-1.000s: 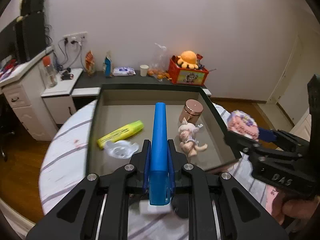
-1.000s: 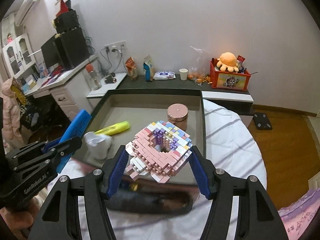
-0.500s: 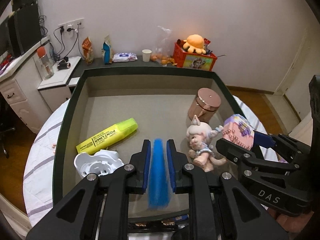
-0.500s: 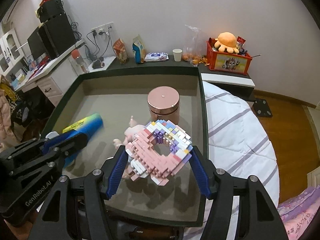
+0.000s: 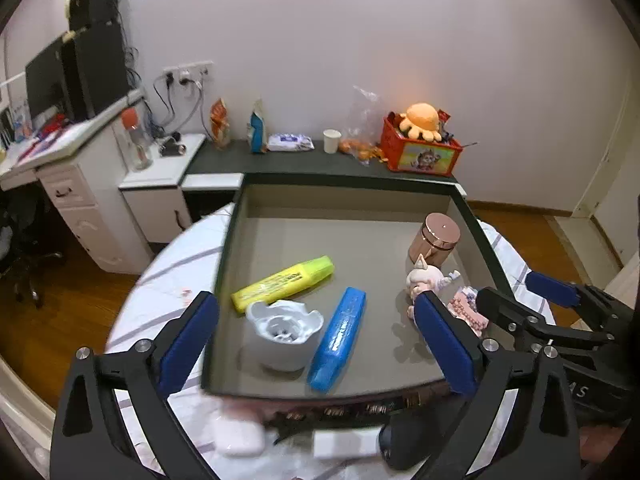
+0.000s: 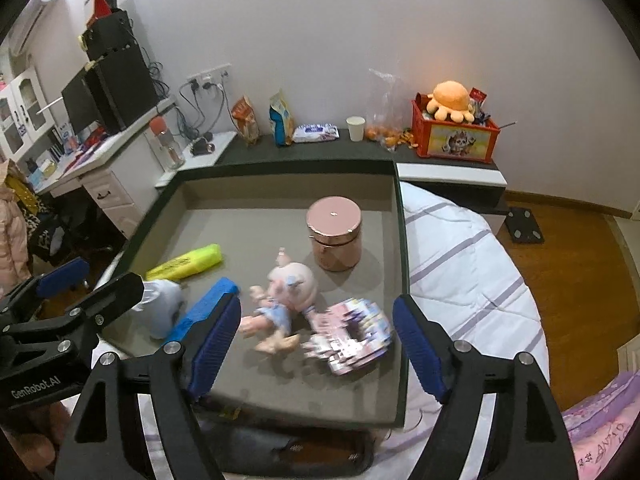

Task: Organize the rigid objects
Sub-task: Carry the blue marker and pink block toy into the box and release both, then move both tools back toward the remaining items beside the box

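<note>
A dark-rimmed tray (image 5: 348,184) holds a yellow highlighter (image 5: 284,282), a white plastic piece (image 5: 284,332), a copper jar (image 5: 436,238) and a pig doll (image 5: 426,282). A blue marker (image 5: 340,338) lies free on the tray floor under my left gripper (image 5: 314,304), whose jaws are opening wide with nothing pressed between them. My right gripper (image 6: 316,308) is opening too. The pink brick model (image 6: 352,334) lies blurred on the tray floor next to the doll (image 6: 286,296), between the pads but untouched. The left gripper (image 6: 92,276) shows at the left edge.
The tray sits on a round surface with a striped white cover (image 6: 460,248). A white earbud case (image 5: 240,436) and a dark object (image 6: 280,452) lie in front of the tray. Behind it, a dark shelf carries a red box (image 5: 420,154), a paper cup and snack bags.
The left gripper opened and let go of the blue marker, which now lies in the tray. The right gripper opened and the brick model dropped onto the tray floor beside the doll.
</note>
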Tool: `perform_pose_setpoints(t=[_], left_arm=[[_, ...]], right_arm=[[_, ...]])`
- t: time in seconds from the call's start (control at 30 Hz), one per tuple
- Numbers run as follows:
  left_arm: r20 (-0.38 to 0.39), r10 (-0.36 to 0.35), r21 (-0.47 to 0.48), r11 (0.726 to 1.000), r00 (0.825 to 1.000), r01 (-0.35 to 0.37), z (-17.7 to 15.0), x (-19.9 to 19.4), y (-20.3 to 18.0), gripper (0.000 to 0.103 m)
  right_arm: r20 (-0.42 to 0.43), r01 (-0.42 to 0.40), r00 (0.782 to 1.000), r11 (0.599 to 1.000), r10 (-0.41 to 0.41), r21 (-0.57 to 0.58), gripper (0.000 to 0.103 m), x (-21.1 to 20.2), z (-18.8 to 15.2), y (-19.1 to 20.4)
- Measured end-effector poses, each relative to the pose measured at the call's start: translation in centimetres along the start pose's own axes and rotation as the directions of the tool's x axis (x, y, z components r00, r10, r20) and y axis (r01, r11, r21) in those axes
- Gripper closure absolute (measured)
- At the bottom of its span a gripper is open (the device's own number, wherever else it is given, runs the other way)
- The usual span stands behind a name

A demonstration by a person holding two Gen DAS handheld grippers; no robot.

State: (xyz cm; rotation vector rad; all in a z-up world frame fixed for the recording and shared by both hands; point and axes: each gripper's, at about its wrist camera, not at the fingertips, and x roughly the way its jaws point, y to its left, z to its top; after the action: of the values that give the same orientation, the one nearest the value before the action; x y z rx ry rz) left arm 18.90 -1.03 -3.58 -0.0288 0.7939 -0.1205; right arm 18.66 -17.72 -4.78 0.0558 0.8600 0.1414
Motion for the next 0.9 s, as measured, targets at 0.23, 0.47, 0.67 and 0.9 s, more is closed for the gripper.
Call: perform_pose_setpoints(t=[0.23,0.47,0.67,0.9], left_arm=[[0.051,0.044,-0.001,0.999,0.998,-0.044,-1.1,-5.6,0.9,0.0],[0.087,0.07,-0.012,0.998,0.994,-0.069,-4.2,-10.9,1.5,0.0],[0.084,0.092,-0.013,0.996,0.992,-0.091,-7.4,-13.7,1.1,0.0],[0.035,0.074,-0.059,0.996,0.997,-0.072,-10.5,-14.0,1.5,0.0]], right_arm=[[0.081,0.002,0.997,1.0,-0.001,-0.009,0.023,-6.4,-2.1,1.8],[0.125,0.027,0.992,1.0,-0.027,0.0,0.023,-12.0,-5.8,2.4],[0.11,0.042,0.993,0.999,-0.044,0.018,0.023,-14.2,-9.4,2.6],[0.082,0.05,0.995,0.998,-0.052,0.035,0.021,-14.3,-11.8,2.7]])
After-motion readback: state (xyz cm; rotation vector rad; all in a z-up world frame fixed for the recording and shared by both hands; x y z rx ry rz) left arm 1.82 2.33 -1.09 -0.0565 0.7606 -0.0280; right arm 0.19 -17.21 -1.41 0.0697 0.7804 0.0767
